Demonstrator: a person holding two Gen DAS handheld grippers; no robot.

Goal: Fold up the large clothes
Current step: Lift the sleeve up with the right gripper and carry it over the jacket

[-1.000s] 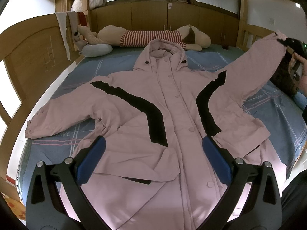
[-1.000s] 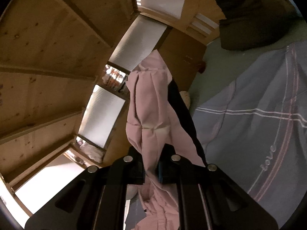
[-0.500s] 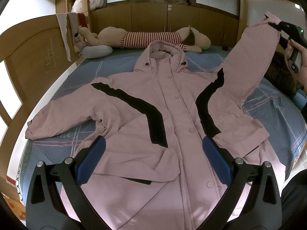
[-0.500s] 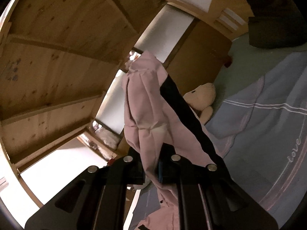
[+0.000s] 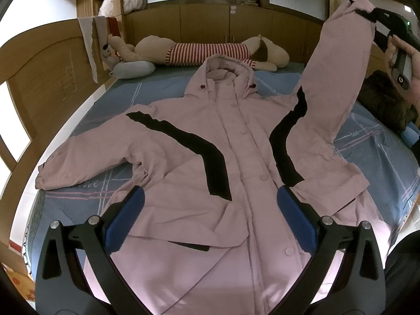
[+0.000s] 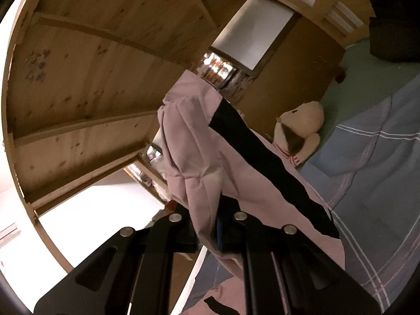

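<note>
Okay, barely started: the pink coat (image 5: 236, 157) lies spread on the bed (image 5: 380, 157), my right gripper (image 6: 210, 225) pinching its raised sleeve cuff (image 5: 359, 8), left gripper (image 5: 210, 220) gaping, empty, other sleeve unfolded.

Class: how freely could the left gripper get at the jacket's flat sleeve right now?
Probably freely: the left gripper is open and holds nothing, and the flat sleeve lies uncovered on the bed.

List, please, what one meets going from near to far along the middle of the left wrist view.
Left gripper with open jaws → pink coat front → coat hood → striped plush dog → wooden cabinets.
</note>
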